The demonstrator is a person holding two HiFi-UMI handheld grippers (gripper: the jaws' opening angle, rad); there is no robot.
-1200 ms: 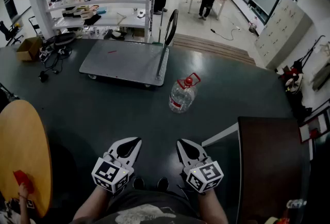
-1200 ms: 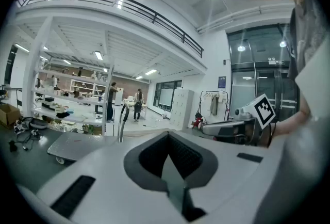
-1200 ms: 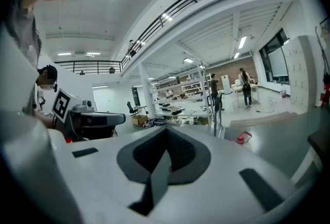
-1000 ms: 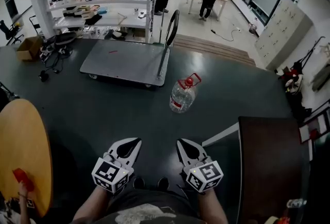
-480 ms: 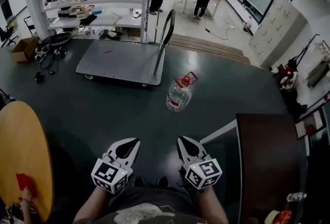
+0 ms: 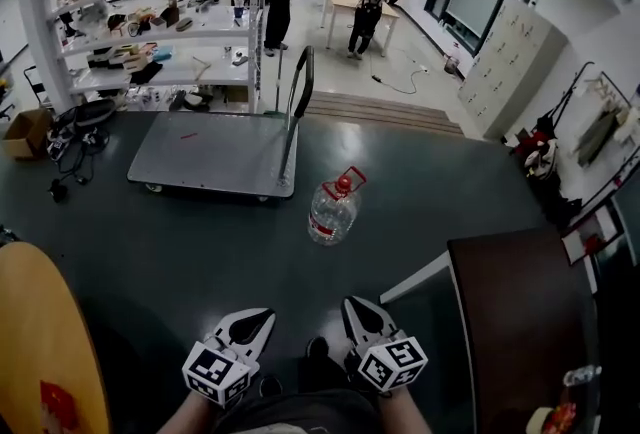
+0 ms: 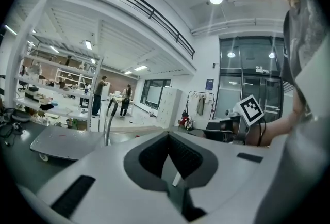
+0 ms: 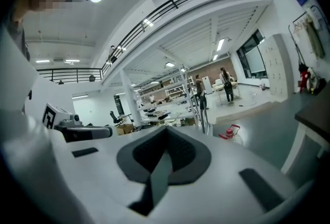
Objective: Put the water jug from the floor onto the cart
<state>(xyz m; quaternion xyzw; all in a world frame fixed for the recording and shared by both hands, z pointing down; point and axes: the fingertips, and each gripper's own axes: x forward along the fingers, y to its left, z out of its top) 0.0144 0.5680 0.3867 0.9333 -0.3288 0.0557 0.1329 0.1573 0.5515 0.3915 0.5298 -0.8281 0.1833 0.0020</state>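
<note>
Left gripper [image 6: 264, 318] and right gripper [image 6: 353, 306], closed, empty, sit lower in view than before, water jug [image 6: 332, 212] untouched.

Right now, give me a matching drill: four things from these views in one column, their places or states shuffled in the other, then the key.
Things:
1. clear plastic water jug with red cap
2. grey flat platform cart
3. round yellow wooden table
4. right hand-held gripper

Places or states:
A. jaws shut, nothing held
B. lower left of the head view
C. standing on the dark floor, by the cart's handle end
D. parked in front of the white shelves

Pairs: 1-C, 2-D, 3-B, 4-A
</note>
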